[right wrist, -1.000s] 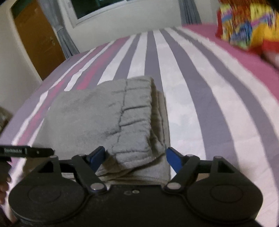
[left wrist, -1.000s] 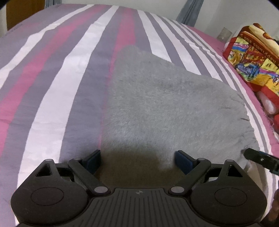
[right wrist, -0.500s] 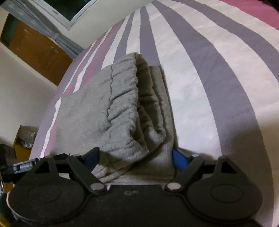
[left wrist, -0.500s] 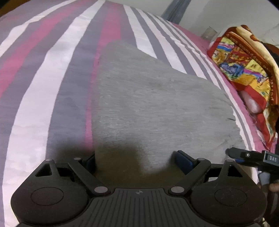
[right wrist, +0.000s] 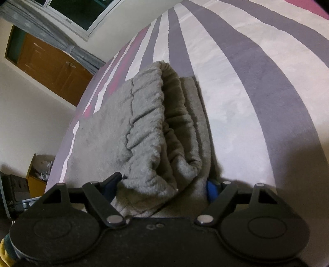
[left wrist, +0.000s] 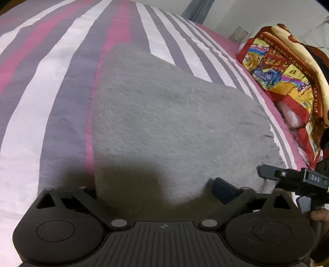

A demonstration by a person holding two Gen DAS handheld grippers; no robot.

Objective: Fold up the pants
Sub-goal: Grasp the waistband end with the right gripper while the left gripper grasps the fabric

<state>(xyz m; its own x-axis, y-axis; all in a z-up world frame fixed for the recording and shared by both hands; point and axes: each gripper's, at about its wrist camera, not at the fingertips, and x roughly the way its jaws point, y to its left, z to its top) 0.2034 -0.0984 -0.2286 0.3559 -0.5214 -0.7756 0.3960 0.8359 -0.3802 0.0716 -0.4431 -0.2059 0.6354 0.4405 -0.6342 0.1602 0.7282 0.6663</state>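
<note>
Pants [left wrist: 174,127], grey and fleecy, lay folded into a thick pad on the striped bedsheet [left wrist: 51,86], and both tools sat at the pad's near edge. In the left wrist view the left gripper [left wrist: 156,189] straddled that near edge, its jaws spreading apart; one blue pad [left wrist: 223,190] stood clear beside the cloth and did not press on it, so nothing was clamped. In the right wrist view the right gripper [right wrist: 162,188] sat at the elastic waistband end [right wrist: 148,123], its jaws drawing inward with the bunched layers between them. The blue pad [right wrist: 211,189] on one side lay against the fabric; whether it truly pinched the cloth I could not tell. The right tool's tip also showed at the right margin of the left wrist view. Farther off, a bright patterned blanket [left wrist: 283,69] lay along the sheet's pink border. Beyond the bed stood a brown wooden door [right wrist: 49,65] and a window [right wrist: 82,14].
</note>
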